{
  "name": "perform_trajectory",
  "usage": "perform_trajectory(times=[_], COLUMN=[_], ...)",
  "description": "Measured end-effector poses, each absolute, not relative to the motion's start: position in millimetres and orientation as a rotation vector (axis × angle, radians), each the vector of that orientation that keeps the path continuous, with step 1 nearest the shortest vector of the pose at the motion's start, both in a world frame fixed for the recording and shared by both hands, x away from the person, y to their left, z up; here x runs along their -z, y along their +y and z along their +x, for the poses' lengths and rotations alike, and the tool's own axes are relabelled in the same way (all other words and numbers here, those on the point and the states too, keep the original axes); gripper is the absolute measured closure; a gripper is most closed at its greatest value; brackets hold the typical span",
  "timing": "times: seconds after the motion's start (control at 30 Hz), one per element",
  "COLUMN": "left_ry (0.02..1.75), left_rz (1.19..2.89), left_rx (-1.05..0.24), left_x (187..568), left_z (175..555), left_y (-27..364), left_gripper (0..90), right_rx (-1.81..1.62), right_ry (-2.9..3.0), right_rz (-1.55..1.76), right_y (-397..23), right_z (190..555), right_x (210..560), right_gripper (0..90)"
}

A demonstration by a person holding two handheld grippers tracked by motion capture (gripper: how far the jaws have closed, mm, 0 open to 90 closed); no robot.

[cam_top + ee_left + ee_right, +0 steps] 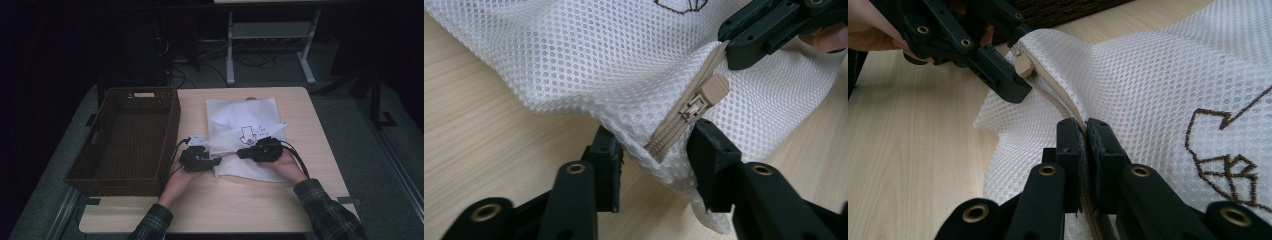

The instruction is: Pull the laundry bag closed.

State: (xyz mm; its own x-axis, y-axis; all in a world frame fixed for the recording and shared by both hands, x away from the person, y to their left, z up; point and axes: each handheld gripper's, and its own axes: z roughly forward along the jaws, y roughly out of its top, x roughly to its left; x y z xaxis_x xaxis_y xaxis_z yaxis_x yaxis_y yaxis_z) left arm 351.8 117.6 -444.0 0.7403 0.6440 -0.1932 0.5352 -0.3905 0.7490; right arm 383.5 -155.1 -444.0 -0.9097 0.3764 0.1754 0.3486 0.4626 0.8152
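Up close, the right hand-held gripper (1084,131) pinches the mesh bag's (1158,75) zipper tape (1060,102) while the left hand-held gripper (655,150) straddles it unclamped.

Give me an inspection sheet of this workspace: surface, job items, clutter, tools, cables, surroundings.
Surface: light wooden table.
Job's things: white mesh bag lying flat; beige zipper pull at its lifted edge.
Clutter: brown wicker basket left of the bag.
Grippers: left tool straddles the zipper end, pads not pressing; right tool clamped on the zipper tape.
Cables: black cable trails from the right tool.
Surroundings: dark floor, white desk frame.
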Motion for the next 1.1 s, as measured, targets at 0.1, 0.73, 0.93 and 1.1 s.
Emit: perform_trajectory(times=[0.1, 0.73, 0.93, 1.1], left_ry=[0.887, 0.847, 0.824, 0.807], left_rz=[2.079, 2.111, 2.125, 2.139], left_rx=[-0.141, -0.134, -0.146, -0.161], left_x=[444, 447, 447, 447], left_z=[353, 347, 344, 343], left_y=[119, 121, 121, 121], left_gripper=[62.3, 79.5, 80.3, 80.5], right_rx=[-1.471, -1.486, -1.457, -1.457], right_ry=[2.664, 2.737, 2.754, 2.756], right_rz=[0.666, 0.552, 0.567, 0.578], right_y=[-155, -120, -112, -108], right_z=[383, 362, 365, 367], right_x=[444, 434, 441, 443], right_gripper=[84.1, 71.9, 72.0, 72.1])
